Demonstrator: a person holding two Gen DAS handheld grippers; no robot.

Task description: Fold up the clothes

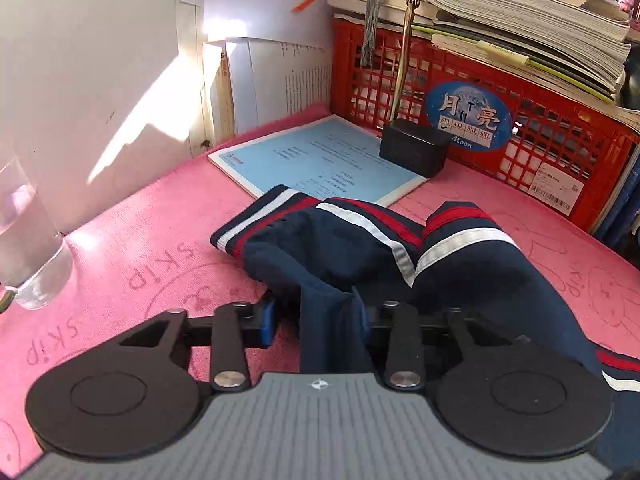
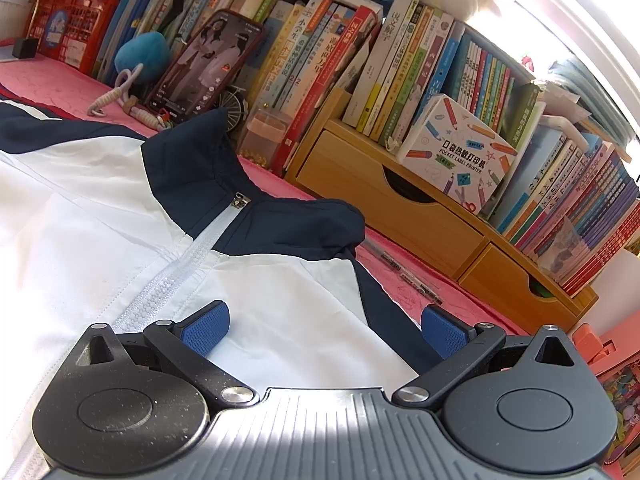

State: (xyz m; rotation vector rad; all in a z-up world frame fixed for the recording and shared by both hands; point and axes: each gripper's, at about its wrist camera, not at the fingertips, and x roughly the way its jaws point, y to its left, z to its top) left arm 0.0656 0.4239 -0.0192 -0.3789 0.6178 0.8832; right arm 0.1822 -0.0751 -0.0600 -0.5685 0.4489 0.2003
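A navy and white zip jacket lies on a pink towel. In the left wrist view its navy sleeve, with red and white stripes and a ribbed cuff, is bunched in front of my left gripper. A fold of navy cloth runs between the blue pads, which stand partly apart around it. In the right wrist view the white chest, the white zipper and the navy collar lie flat. My right gripper is open, hovering over the jacket's shoulder, holding nothing.
A pink towel covers the desk. A blue booklet, a black box, a red crate with books and a clear bottle stand around the sleeve. A wooden drawer shelf, books, a phone and a pen border the collar.
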